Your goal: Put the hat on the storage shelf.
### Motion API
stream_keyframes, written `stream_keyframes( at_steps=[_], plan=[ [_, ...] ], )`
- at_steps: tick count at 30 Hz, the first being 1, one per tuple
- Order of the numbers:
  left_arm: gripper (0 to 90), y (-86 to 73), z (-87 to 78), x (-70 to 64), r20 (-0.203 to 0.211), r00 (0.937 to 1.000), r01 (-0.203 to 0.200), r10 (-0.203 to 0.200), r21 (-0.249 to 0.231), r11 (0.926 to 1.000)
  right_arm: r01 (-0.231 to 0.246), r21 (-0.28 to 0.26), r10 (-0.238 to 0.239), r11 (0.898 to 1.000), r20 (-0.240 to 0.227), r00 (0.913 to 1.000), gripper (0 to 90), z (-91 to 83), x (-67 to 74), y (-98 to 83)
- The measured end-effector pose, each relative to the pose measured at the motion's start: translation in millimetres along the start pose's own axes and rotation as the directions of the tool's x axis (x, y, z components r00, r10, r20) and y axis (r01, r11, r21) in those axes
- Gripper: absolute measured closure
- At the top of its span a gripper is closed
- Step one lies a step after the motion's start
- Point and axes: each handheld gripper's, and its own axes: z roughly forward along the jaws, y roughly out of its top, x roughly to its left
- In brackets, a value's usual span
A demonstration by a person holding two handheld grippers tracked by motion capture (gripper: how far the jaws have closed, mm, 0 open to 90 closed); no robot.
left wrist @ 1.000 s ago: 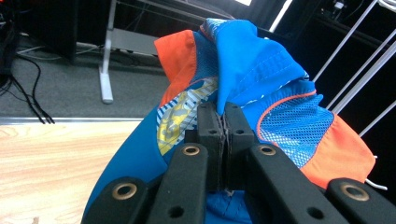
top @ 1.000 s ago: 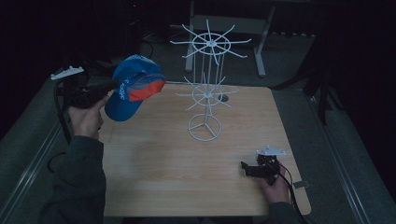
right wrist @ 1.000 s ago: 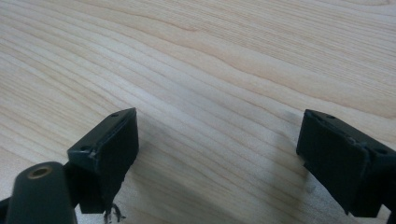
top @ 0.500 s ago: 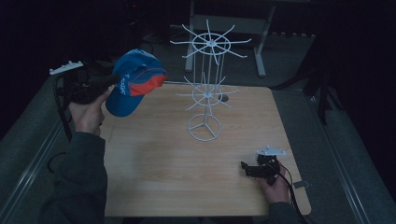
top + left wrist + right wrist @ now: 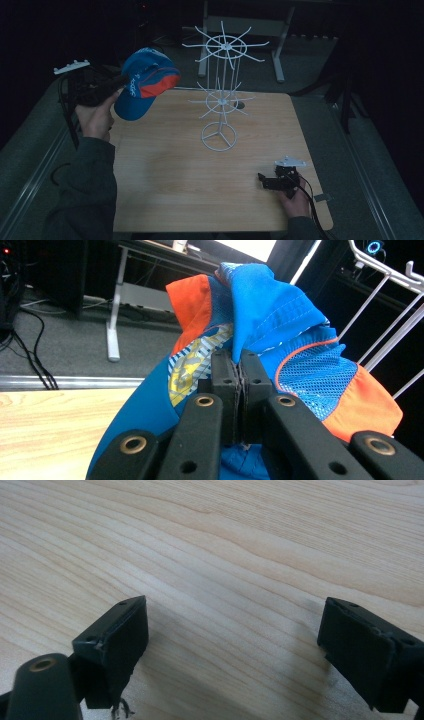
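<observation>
A blue and orange cap (image 5: 144, 82) hangs in the air over the table's far left corner, held up by my left gripper (image 5: 121, 81). In the left gripper view the jaws are pressed together on a fold of the cap's (image 5: 280, 320) blue fabric, gripper (image 5: 239, 371) shut on it. A white wire rack (image 5: 223, 90) with two tiers of spokes stands at the table's far middle, to the right of the cap. My right gripper (image 5: 263, 181) rests low near the front right of the wooden table (image 5: 165, 175), and the right gripper view has it (image 5: 235, 640) open over bare wood.
The rack's ring base (image 5: 218, 136) sits on the table near its centre. A metal desk frame (image 5: 280, 45) stands on the floor behind the table. White rack spokes (image 5: 385, 305) cross the right side of the left gripper view, close to the cap.
The left hand has lifted the cap slightly up and to the left, away from the table. The right gripper has stayed where it was.
</observation>
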Motion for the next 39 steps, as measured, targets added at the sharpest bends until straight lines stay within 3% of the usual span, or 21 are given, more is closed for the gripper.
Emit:
stream_keyframes(
  at_steps=[5, 12, 39],
  plan=[
    [88.9, 2.3, 1.0, -1.7, 0.006, 1.0000, 0.004, -0.004, -0.004, 1.0000, -0.001, 0.000, 0.001, 1.000, 0.000, 1.0000, 12.7, 0.0, 0.0, 0.0],
    [89.0, 4.3, 2.5, 0.0, 0.012, 0.9986, 0.051, -0.051, -0.034, 0.9981, 0.000, 0.000, 0.000, 1.000, 0.000, 1.0000, 12.7, 0.0, 0.0, 0.0],
    [88.9, 20.8, 2.0, -8.0, 0.015, 0.9979, 0.064, -0.063, -0.074, 0.9952, 0.000, 0.001, 0.000, 1.000, 0.000, 1.0000, 12.7, -0.1, 0.0, 0.0]
  ],
)
